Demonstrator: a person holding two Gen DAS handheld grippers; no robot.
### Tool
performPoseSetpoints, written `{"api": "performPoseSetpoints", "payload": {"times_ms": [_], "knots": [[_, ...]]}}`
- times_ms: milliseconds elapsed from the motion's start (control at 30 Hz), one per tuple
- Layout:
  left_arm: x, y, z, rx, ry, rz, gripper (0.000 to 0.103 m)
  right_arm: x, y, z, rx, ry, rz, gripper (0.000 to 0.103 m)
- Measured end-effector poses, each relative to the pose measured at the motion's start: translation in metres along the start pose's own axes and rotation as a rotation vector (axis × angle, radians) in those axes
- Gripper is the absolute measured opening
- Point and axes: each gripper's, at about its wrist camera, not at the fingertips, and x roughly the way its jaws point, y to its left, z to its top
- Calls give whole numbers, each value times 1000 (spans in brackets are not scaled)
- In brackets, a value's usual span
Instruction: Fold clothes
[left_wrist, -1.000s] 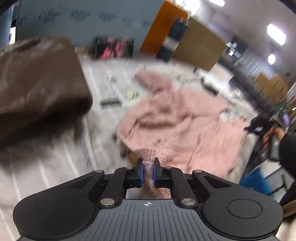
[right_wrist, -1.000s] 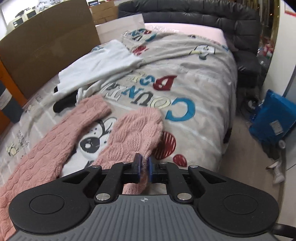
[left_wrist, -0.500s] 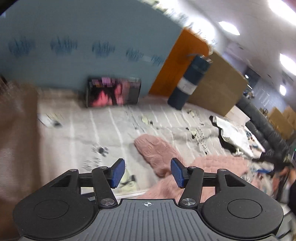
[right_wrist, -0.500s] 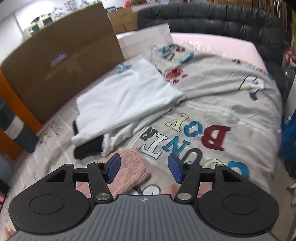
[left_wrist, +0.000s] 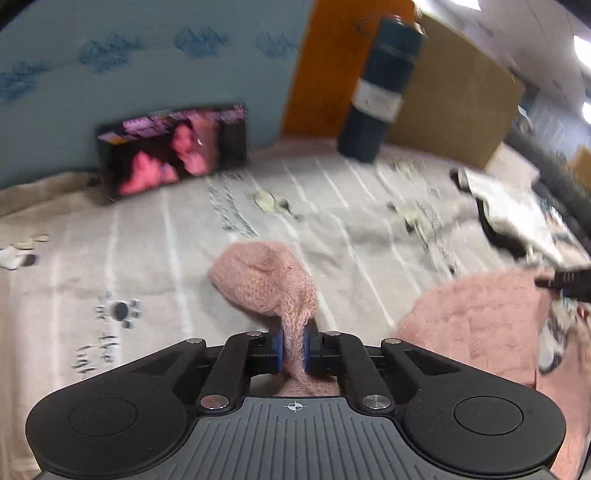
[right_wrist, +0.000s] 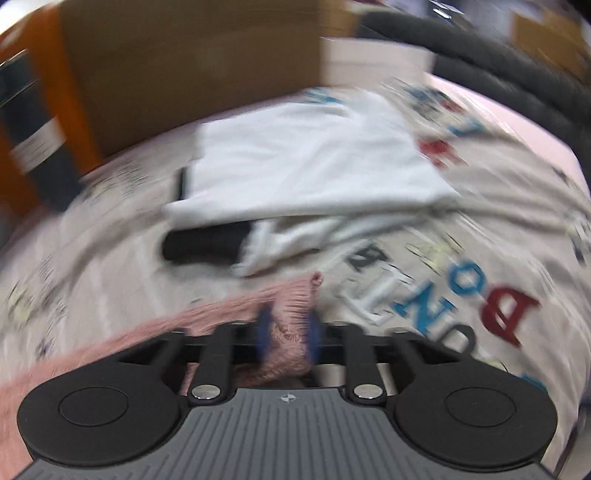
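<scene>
A pink knitted sweater (left_wrist: 476, 321) lies spread on the printed grey bed cover (left_wrist: 177, 236). One of its sleeves (left_wrist: 269, 280) stretches ahead of my left gripper (left_wrist: 293, 349), which is shut on the knit close to the cuff end. In the right wrist view, the other sleeve (right_wrist: 229, 314) runs off to the left, and my right gripper (right_wrist: 287, 341) is shut on its bunched cuff. That view is blurred by motion. The sweater's body is mostly hidden below both grippers.
A folded white garment (right_wrist: 314, 162) and a black one (right_wrist: 207, 243) lie just beyond the right gripper. A dark bottle (left_wrist: 380, 88), a pink-printed box (left_wrist: 173, 151) and cardboard (right_wrist: 192, 59) stand along the far edge. A dark padded headboard (right_wrist: 498, 62) runs at the right.
Both grippers went from shut on the sweater to open half a second ago. Now each has shut again on a sleeve, after moving further up the bed.
</scene>
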Motion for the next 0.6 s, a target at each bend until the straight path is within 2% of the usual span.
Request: {"api": "performPoseSetpoints", "payload": {"times_ms": [133,167,267,367,467,533,600], "knots": [[-27,9,4,75,-142,160,7,-16,11,10,-41,-96,41,10],[-33,19,11,63,-170,181,7,-20,13,15,-50,-120,49,10],[-45,36,28,111,-225,266,7,-27,22,30,-71,-188,63,10],[-43,43,41,152,-242,322,7,-25,28,44,-81,-229,67,10],[-29,43,50,170,-211,401,8,-18,33,53,-87,-241,63,10],[-8,46,51,171,-141,420,8,-17,31,52,-84,-231,53,10],[13,48,52,180,-76,444,16,-17,28,50,-79,-219,43,10]]}}
